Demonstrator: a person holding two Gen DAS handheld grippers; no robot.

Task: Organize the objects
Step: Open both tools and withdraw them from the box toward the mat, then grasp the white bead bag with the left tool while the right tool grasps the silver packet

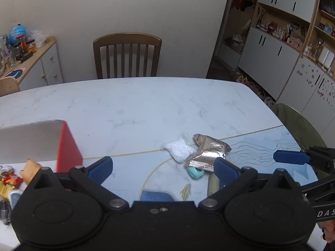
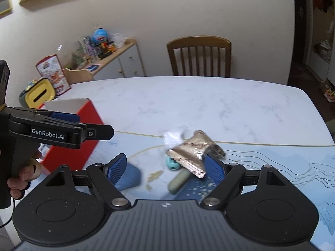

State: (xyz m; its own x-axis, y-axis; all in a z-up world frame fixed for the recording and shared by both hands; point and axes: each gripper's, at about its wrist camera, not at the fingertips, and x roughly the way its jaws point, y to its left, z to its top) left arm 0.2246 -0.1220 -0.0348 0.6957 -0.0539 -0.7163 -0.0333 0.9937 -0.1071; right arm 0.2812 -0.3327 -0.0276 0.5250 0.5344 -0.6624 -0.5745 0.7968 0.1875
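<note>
foil packet [image 2: 189,154] motion-blurred, blue object [image 1: 157,196] half hidden behind left gripper [image 1: 162,168]

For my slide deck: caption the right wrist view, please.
Open right gripper hovers above gold wrapper on marble table, red box nearby.

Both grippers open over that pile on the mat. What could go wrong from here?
1. The foil packet lies over the clear bag of white granules and the teal object, so a pinch may drag neighbours along.
2. The left gripper and right gripper face the same pile; they may collide.
3. The right wrist view is blurred, so aim may suffer.
</note>
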